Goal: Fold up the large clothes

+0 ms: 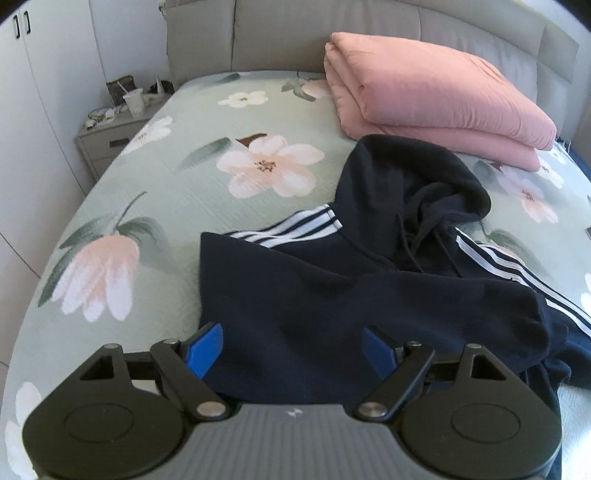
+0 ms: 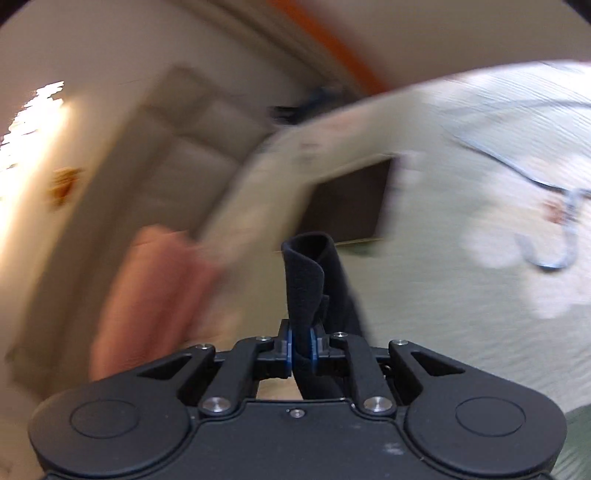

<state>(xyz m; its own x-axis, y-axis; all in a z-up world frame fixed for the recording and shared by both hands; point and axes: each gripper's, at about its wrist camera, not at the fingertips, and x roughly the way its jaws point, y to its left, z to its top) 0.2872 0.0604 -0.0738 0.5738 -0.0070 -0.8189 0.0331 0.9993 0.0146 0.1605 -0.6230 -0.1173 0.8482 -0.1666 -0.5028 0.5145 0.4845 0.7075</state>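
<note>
**Right tongs clamped on dark cloth, left tongs spread above the hoodie**

The left gripper (image 1: 293,345) stands released, its blue fingers (image 1: 205,349) wide apart, with the navy hoodie (image 1: 332,295) lying flat on the bed (image 1: 147,206) just ahead of and between them. No cloth is pinched there. To the left of these tongs the floral bedcover runs bare out to the bed's rounded edge, beyond which a nightstand (image 1: 107,138) carries a white cup (image 1: 135,102) and other small clutter too small to tell. Ahead and to the right, the hood (image 1: 417,173) reaches up near a folded pink blanket (image 1: 436,96), which sits against the padded headboard (image 1: 295,33). The striped sleeve (image 1: 517,273) trails off to the right of the tongs toward that side of the bed. The widest open stretch of cover lies ahead-left of the left tongs.

The right gripper (image 2: 300,345) is clenched on a fold of dark cloth (image 2: 306,273), which stands up in a loop just beyond its fingertips. This grip shows only in the right wrist view; the left wrist view does not show the right tongs at all. The right view is heavily blurred: pale bedcover to the right of the tongs, a pink mass (image 2: 147,295) to their left, and a dark rectangle (image 2: 351,206) ahead that cannot be identified. The spread hoodie, nightstand and headboard read clearly only in the left view.
</note>
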